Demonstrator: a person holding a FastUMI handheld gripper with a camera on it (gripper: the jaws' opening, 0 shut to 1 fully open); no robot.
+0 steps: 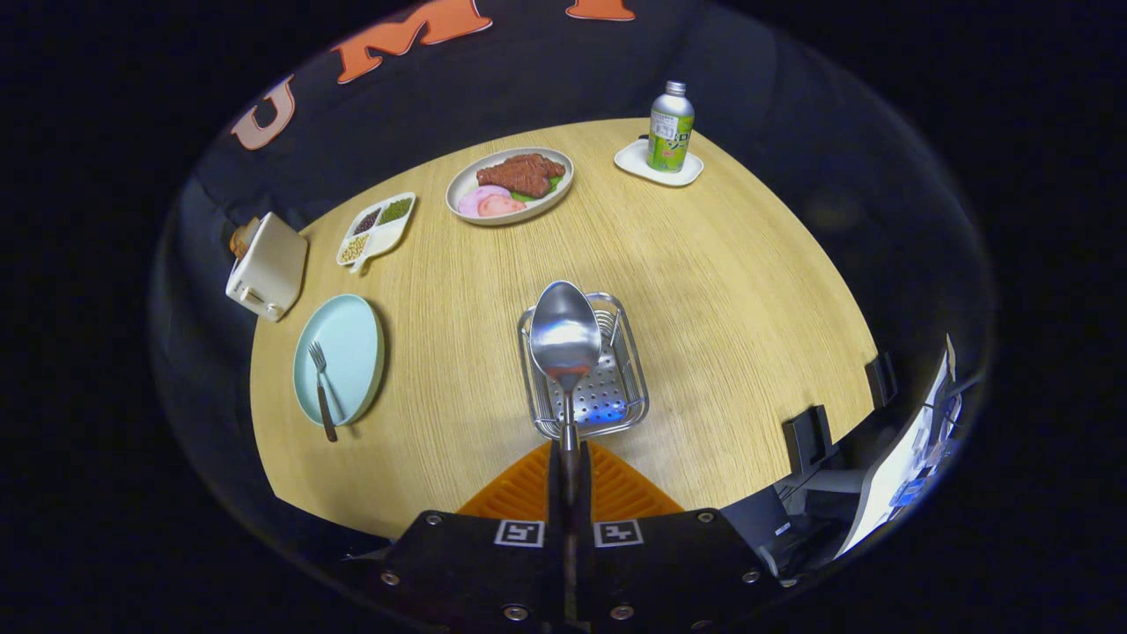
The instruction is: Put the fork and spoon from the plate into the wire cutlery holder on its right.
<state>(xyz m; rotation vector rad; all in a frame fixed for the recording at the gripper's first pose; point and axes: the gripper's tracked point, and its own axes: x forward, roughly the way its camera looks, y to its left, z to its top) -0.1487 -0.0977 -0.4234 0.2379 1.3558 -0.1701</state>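
Note:
My gripper (569,462) is shut on the handle of a steel spoon (564,335), whose bowl points away from me. The spoon hangs above the wire cutlery holder (629,387), a small steel basket with a perforated floor, just ahead of the fingers. To the holder's left lies a pale blue plate (352,339). A fork (322,392) with a dark handle rests on that plate, tines pointing away, its handle sticking out over the near rim.
Beyond the plate stand a cream toaster (267,264), a white divided dish of beans (377,229) and an oval plate of meat (511,185). A drink bottle (670,128) on a white coaster stands far right. Black clamps (810,436) sit on the table's right edge.

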